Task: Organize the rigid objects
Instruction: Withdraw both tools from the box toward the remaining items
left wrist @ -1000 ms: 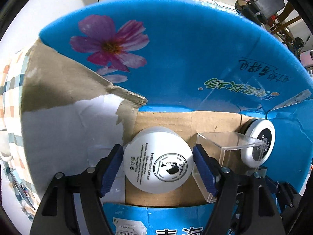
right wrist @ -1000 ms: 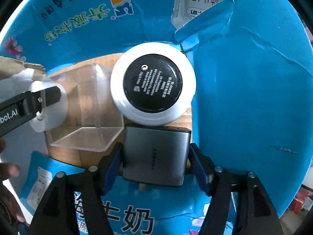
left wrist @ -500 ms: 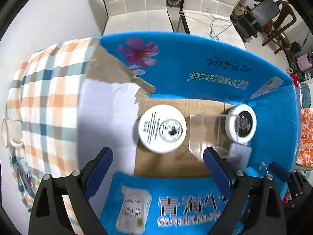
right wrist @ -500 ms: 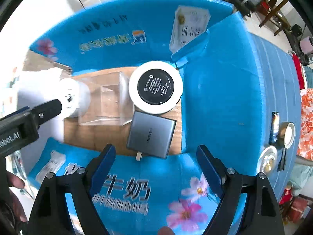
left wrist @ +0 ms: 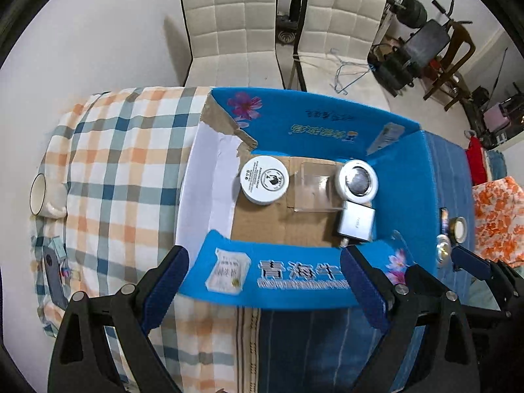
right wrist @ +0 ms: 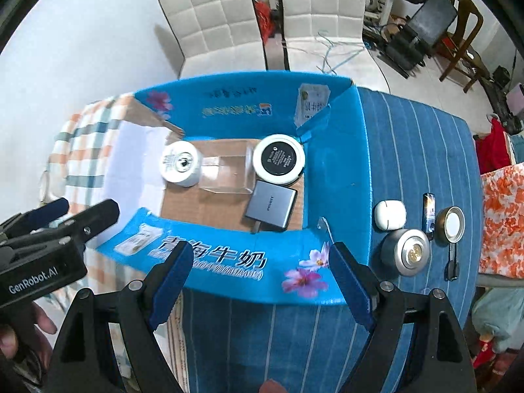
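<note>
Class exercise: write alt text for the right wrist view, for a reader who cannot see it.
An open blue cardboard box on a cloth-covered table holds a white jar, a clear plastic box, a black-lidded white jar and a grey rectangular device. The right gripper hangs open and empty above the box's near flap. More small items lie on the blue striped cloth to the right.

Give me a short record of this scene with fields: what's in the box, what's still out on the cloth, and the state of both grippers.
container: blue carton, flaps open
inside: white cream jar; clear plastic box; black-lidded jar; grey charger
outside, right of the carton: white case; silver puck; small tin
left gripper: open, empty
right gripper: open, empty
</note>
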